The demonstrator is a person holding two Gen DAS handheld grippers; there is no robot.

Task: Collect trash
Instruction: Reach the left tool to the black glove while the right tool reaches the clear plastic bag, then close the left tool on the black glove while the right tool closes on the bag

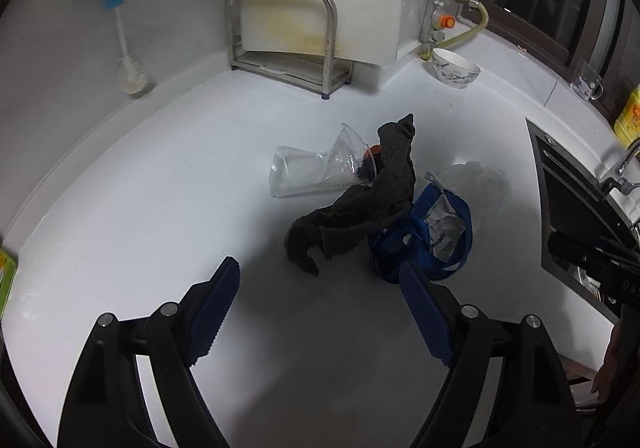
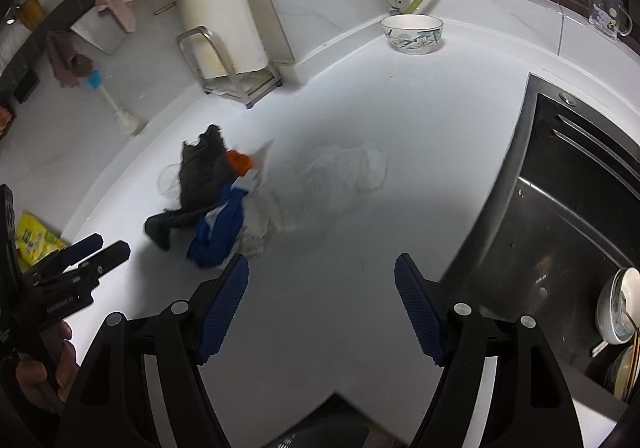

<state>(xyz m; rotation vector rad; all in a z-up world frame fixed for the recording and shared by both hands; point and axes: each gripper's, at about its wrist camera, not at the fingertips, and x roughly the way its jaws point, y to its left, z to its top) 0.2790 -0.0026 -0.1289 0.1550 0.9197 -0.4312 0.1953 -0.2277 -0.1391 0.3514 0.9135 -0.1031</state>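
A white kitchen counter point(image 1: 160, 207) runs beside a dark sink point(image 2: 560, 207). The left gripper point(image 1: 320, 312) and the right gripper point(image 2: 320, 304) both hang above it with jaws spread wide, nothing between them. Just beyond the left jaws lies the trash: a dark grey cloth point(image 1: 360, 207), a blue wrapper point(image 1: 424, 240) touching it, a crushed clear cup point(image 1: 312, 169) behind. Farther back stands a patterned bowl point(image 1: 456, 67). No lettering is legible.

Countertop point(image 1: 160, 207): smooth, white, faintly glossy. Dark rag point(image 1: 360, 207): matt knitted cloth. Cup point(image 1: 304, 171): clear, crumpled plastic. Bag point(image 2: 340, 167): thin translucent plastic film. Rack point(image 1: 280, 31): brushed metal. Bowl point(image 2: 412, 33): glazed ceramic. Sink point(image 2: 560, 207): dull dark metal. Gripper pads point(image 2: 224, 308): blue, ribbed.
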